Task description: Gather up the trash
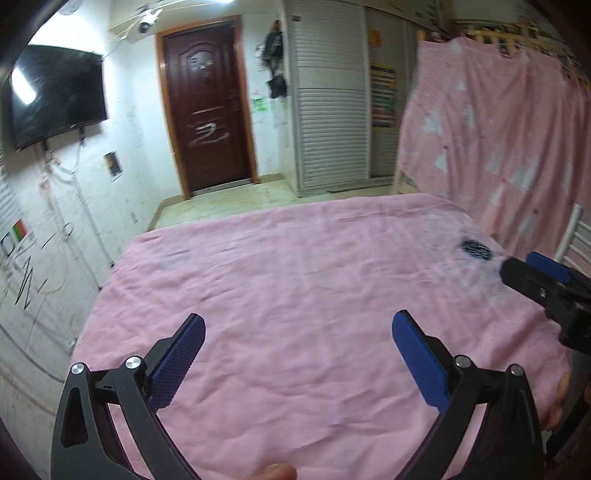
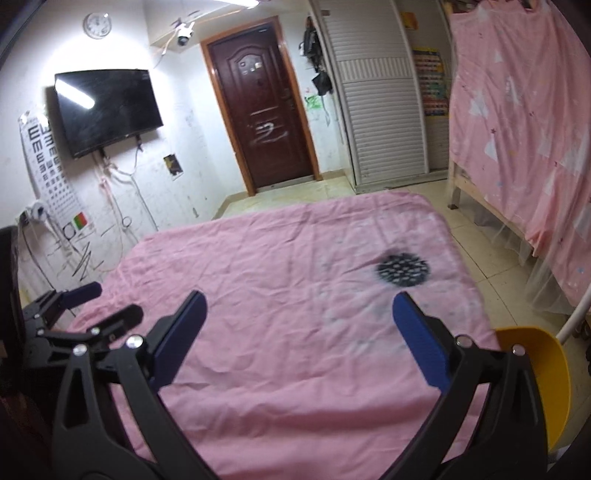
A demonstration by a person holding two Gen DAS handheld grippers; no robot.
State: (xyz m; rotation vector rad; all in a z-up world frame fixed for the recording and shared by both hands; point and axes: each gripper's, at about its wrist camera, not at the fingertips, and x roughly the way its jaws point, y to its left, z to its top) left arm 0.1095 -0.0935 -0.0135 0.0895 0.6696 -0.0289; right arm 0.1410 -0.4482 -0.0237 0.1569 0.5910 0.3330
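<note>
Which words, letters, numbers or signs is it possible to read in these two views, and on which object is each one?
"E" letters, turned several ways: eye chart on the left wall; lower rows too small.
Clock: numerals too blurred.
Colourful poster beside the wardrobe: too small.
White scrawl on the door: not readable.
Black marks on the wall: scribbles, no words.

Home bedrm: pink sheet over big flat surface, wall TV, louvred wardrobe, brown door, curtained wooden bunk (eye chart on scribbled wall).
</note>
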